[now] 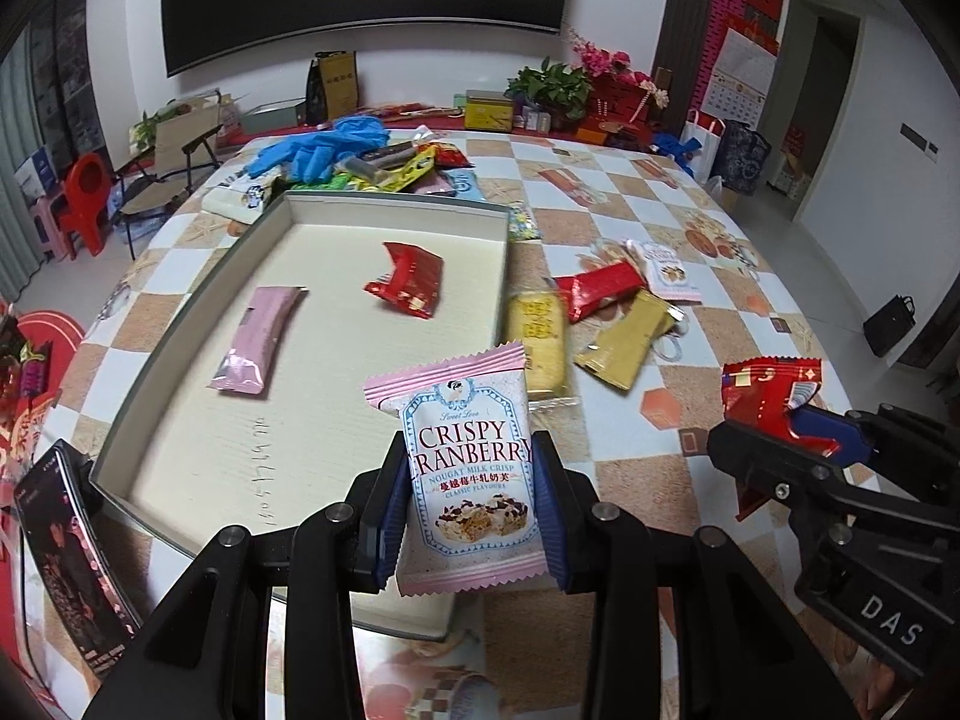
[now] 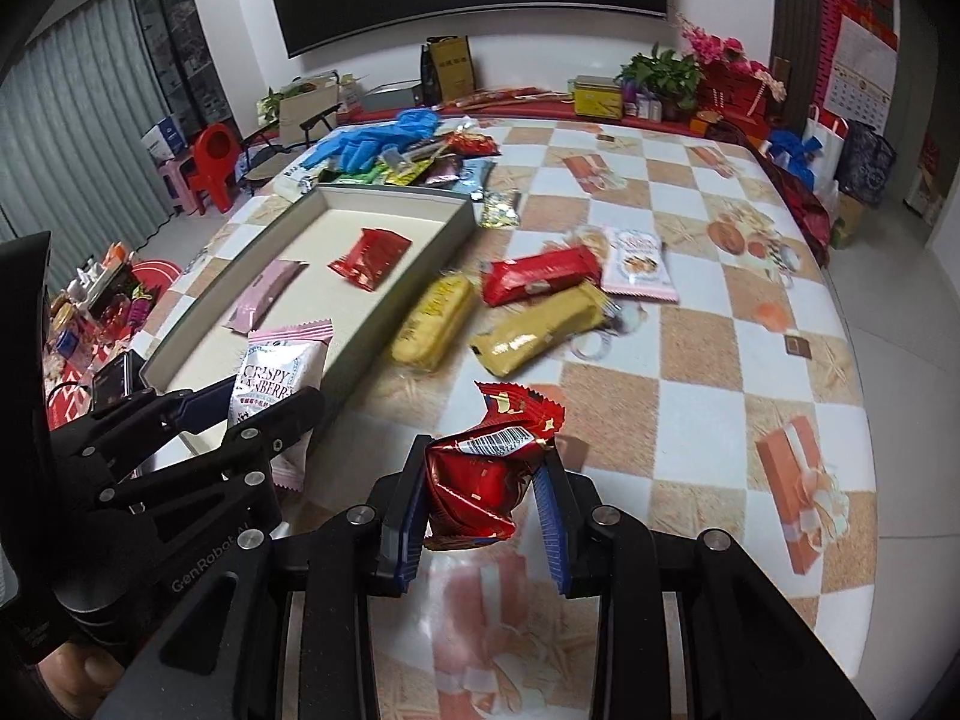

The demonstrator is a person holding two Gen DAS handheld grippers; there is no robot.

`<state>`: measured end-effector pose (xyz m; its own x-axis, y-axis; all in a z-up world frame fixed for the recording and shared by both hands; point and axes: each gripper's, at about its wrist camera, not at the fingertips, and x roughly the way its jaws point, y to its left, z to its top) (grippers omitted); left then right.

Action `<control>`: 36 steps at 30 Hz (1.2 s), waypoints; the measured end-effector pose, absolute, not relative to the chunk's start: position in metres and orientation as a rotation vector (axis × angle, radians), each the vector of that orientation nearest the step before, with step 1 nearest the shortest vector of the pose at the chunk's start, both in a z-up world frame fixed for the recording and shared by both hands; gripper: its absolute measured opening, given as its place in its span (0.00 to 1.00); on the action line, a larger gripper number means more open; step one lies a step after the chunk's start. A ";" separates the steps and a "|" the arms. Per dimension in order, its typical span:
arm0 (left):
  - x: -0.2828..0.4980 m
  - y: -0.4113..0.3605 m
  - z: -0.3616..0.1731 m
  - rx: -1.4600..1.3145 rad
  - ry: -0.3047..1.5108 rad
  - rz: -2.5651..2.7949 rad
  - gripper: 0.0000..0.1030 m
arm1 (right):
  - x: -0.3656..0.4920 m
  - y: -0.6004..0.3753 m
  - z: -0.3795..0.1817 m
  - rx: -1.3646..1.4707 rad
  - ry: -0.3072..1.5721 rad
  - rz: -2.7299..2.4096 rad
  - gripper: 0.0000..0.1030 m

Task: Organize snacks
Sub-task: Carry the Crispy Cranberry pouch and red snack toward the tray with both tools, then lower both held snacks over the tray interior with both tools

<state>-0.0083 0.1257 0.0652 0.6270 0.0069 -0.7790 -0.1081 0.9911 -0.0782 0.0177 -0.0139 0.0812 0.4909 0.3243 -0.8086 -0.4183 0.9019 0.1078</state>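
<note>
My left gripper [image 1: 471,468] is shut on a pink-and-white Crispy Cranberry nougat packet [image 1: 465,450], held upright above the near right corner of the shallow grey box [image 1: 180,324]. In the right wrist view that left gripper [image 2: 252,408] and its packet [image 2: 276,372] show at the left. My right gripper [image 2: 486,474] is shut on a crumpled red snack packet [image 2: 486,474], lifted over the tablecloth to the right of the box [image 2: 396,294]. From the left wrist view the right gripper [image 1: 798,420] holds the red packet [image 1: 768,390]. Inside the box lie a pink bar [image 1: 255,339] and a red packet [image 1: 408,279].
On the checked tablecloth right of the box lie a yellow cake packet [image 2: 432,321], a red bar [image 2: 540,273], a mustard bar [image 2: 540,327] and a pink-white packet [image 2: 636,264]. Blue gloves [image 2: 372,141] and several snacks pile behind the box. A dark packet [image 1: 66,558] sits at the left table edge.
</note>
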 end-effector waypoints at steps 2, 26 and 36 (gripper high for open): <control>-0.007 0.133 0.065 -0.131 0.896 0.080 0.40 | 0.022 -0.004 0.083 -0.115 0.952 0.467 0.33; 0.018 0.199 0.053 -0.227 0.982 0.164 0.40 | 0.055 0.079 0.084 -0.163 0.964 0.580 0.33; 0.027 0.213 0.044 -0.242 1.013 0.194 0.40 | 0.074 0.094 0.079 -0.186 0.973 0.572 0.33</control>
